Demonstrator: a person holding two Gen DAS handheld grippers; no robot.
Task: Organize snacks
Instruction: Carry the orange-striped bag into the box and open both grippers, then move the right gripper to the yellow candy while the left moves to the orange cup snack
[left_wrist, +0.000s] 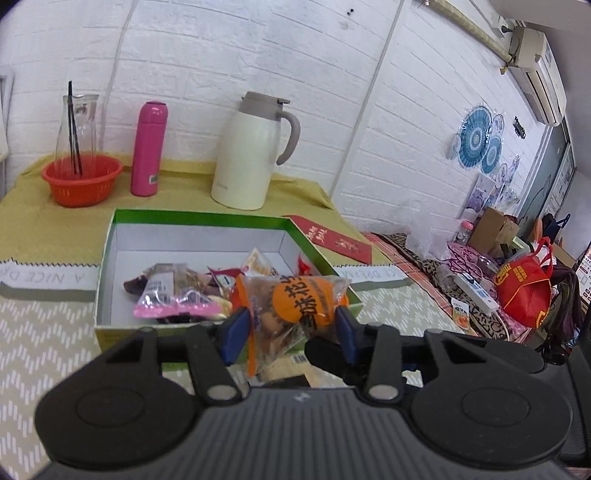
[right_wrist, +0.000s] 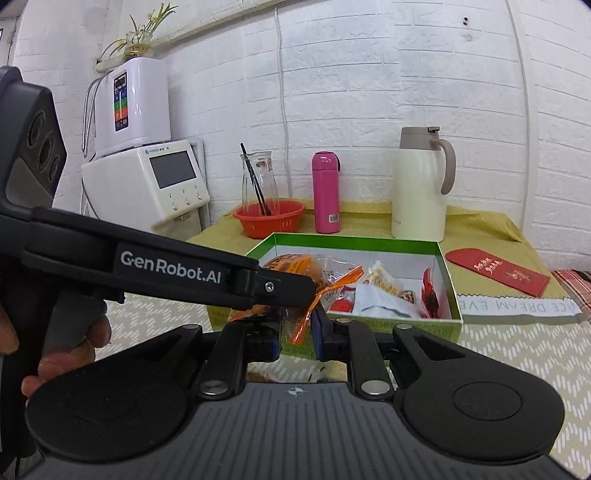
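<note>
Two grippers, left gripper (left_wrist: 291, 328) and right gripper (right_wrist: 295, 328), clamp one orange snack packet (left_wrist: 295, 306).

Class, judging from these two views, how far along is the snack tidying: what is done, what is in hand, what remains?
Done: several wrapped snacks already lie inside the green box. In hand: the left claw and the right claw both grip one orange-labelled snack bag, held up at the box's near edge. Left: putting this bag in the box. No other loose snacks can be made out on the table.
</note>
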